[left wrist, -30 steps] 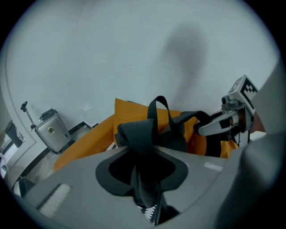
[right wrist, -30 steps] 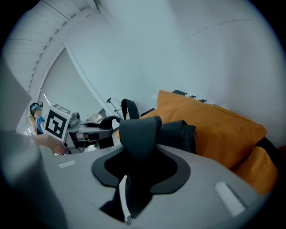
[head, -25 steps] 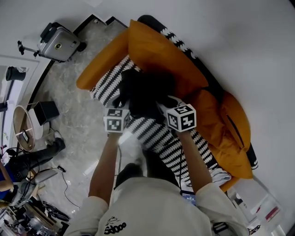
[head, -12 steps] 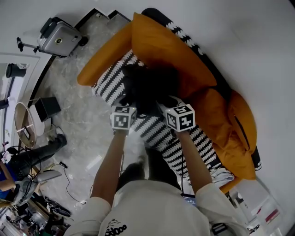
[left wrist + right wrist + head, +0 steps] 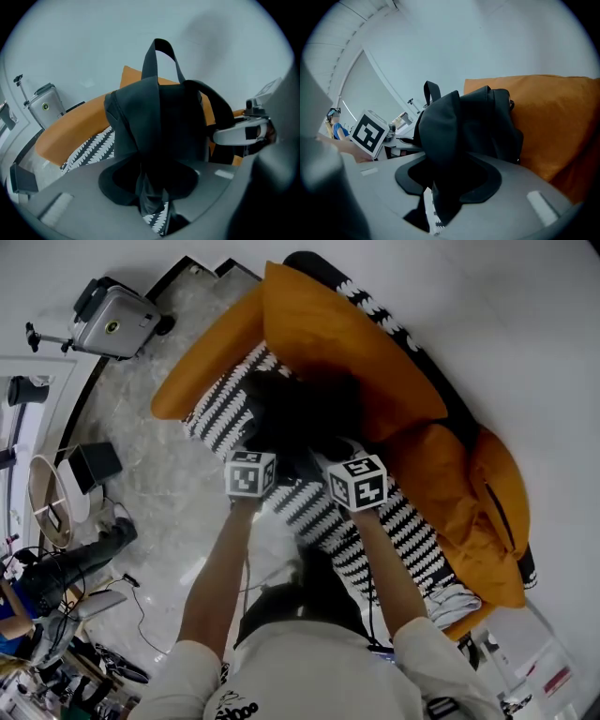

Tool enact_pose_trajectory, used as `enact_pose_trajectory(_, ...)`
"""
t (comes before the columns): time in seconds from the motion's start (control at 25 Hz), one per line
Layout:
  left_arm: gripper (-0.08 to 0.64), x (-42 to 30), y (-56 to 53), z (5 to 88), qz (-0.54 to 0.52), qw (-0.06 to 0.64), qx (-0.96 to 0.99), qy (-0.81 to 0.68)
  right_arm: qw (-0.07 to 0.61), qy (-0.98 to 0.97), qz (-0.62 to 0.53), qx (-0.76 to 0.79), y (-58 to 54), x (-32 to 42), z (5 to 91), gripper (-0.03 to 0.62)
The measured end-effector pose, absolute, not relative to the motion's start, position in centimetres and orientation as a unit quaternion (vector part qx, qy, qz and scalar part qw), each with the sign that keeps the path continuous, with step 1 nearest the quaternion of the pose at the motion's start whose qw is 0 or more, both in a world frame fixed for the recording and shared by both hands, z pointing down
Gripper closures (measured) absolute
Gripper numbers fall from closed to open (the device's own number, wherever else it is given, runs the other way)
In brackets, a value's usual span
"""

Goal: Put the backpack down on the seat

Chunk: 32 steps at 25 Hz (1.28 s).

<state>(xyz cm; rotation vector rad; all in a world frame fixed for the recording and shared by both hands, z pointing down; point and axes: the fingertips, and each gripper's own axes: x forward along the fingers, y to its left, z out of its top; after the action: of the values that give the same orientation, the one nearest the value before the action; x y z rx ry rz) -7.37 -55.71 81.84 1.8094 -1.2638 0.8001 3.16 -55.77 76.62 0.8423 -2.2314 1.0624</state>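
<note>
the backpack (image 5: pixel 300 411) is over the seat (image 5: pixel 217 414), in front of the cushion (image 5: pixel 347 352). a suitcase (image 5: pixel 112 322) stands on the floor (image 5: pixel 159 465), left of the seat.

The black backpack (image 5: pixel 300 413) is soft matt cloth, the orange cushions (image 5: pixel 328 343) matt woven fabric, the black-and-white seat (image 5: pixel 319 512) coarse knit, the floor (image 5: pixel 155 484) glossy marbled stone.

No text reads clearly (the shirt print (image 5: pixel 234 705) is too blurred)

The head view looks steeply down on the seat (image 5: pixel 410 538). Both gripper views face the backpack (image 5: pixel 159 126) from very near; all three share it.
</note>
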Motion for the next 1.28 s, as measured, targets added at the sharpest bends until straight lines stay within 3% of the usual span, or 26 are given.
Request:
enact_pose_trajectory(0.48, 0.375, -6.0, -56.1, 83.5, 0.306, 0.408, 0.711, -0.484, 0.25, -0.828, 0.399, 0.305, -55.3, 2.8, 76.8, 0.391)
enact_pose_trajectory(0.76, 0.262, -6.8, -55.7, 82.9, 0.274, 0.412, 0.704, -0.509, 0.259, -0.83, 0.393, 0.3, -54.5, 2.2, 76.7, 0.339)
enact_pose_trajectory(0.92, 0.176, -7.3, -55.5, 82.2, 0.268, 0.398, 0.698, -0.532, 0.267, -0.826, 0.387, 0.313, -54.2, 2.8, 76.8, 0.269)
enact_pose_trajectory(1.28, 0.17, -11.0, -52.7, 79.7, 0.248, 0.391, 0.685, -0.563, 0.271, -0.812, 0.383, 0.348, -51.7, 4.1, 76.4, 0.252)
